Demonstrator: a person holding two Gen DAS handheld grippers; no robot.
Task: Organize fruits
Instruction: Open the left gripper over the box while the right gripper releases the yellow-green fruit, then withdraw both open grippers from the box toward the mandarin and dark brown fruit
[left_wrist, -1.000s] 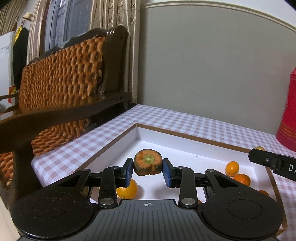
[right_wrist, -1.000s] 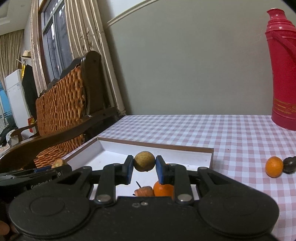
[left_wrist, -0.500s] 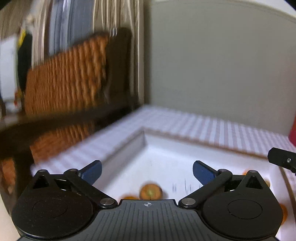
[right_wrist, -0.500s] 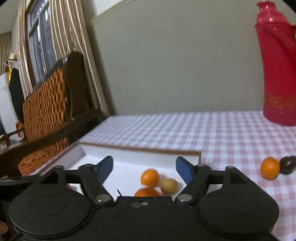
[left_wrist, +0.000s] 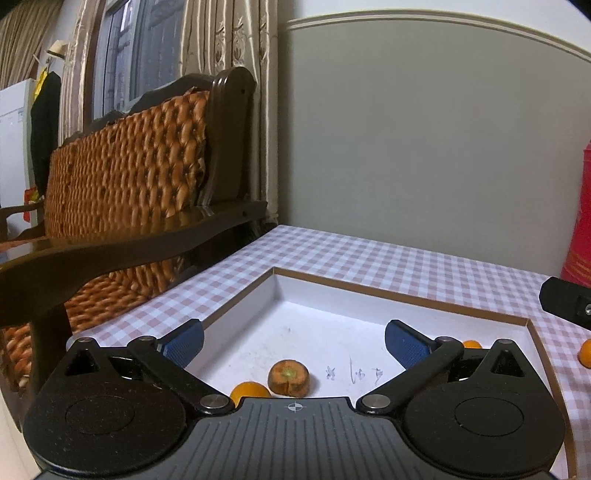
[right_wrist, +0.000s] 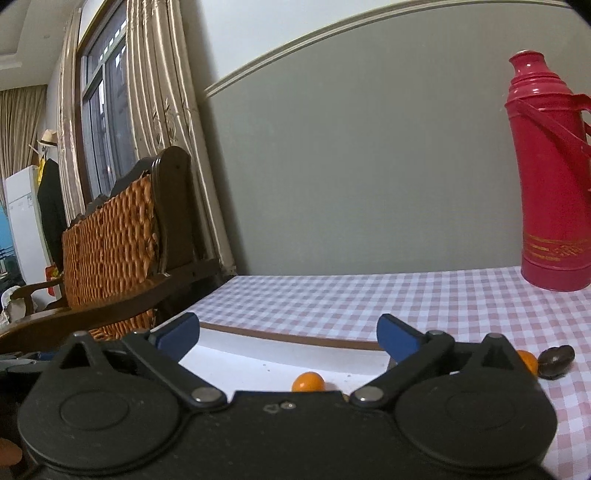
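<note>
A grey wall (left_wrist: 424, 155) with a pale moulding fills the upper frame, with striped curtains (left_wrist: 229, 74) at upper left. A woven-backed wooden bench (left_wrist: 125, 173) is seen at the left. The table (left_wrist: 369, 258), covered in pink checked cloth, spans the middle. A white tray (left_wrist: 332, 295) lies on it. A red thermos (right_wrist: 550, 177) stands at right. The left gripper (left_wrist: 293, 341) and right gripper (right_wrist: 288, 334) are spread wide, holding nothing. In the tray a carrot stub (left_wrist: 289, 377) rests beside an orange fruit (left_wrist: 249, 389); another small orange fruit (right_wrist: 308, 382) is seen there. On the cloth, a dark object (right_wrist: 556, 361), possibly a fruit, lies at lower right.
</note>
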